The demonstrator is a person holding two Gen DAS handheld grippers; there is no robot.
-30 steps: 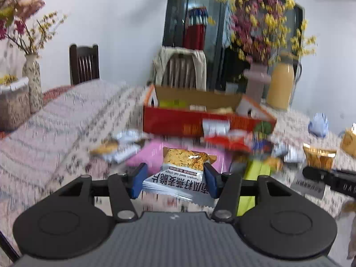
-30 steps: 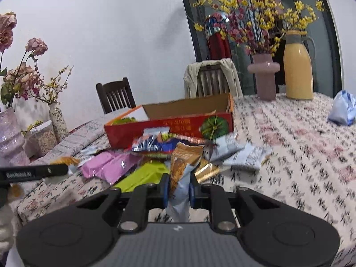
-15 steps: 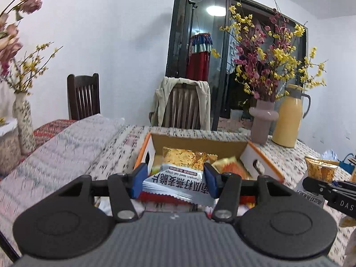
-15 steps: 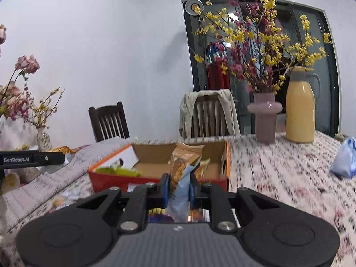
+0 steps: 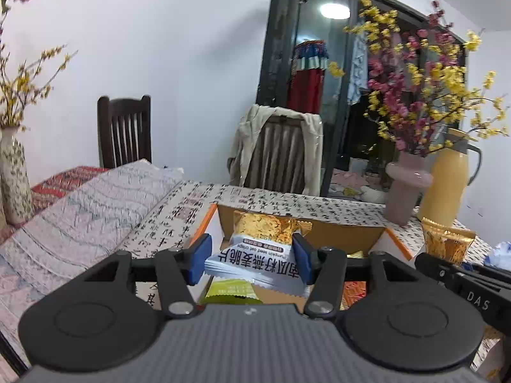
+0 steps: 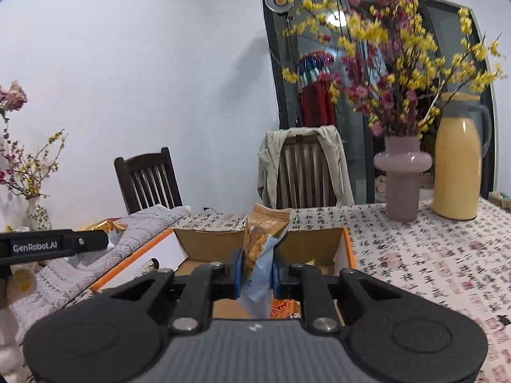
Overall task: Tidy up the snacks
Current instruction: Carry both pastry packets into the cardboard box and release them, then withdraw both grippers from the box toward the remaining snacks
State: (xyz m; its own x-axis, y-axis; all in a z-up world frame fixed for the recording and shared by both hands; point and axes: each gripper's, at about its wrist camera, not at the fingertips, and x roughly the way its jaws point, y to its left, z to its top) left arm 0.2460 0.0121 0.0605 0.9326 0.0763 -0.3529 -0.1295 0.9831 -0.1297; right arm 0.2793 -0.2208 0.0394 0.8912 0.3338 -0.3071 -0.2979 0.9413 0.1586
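Grippers hover above the open box [image 6: 346,249], poised for dropping snacks in: left gripper [image 5: 252,255] clamped on a white-gold packet [image 5: 255,252], right gripper [image 6: 255,274] pinching a blue-orange packet [image 6: 260,255].

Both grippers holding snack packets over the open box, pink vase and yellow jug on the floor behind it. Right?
Not quite. The pink vase and yellow jug stand on the table, per the right wrist view. Both grippers do hold packets over the open box.
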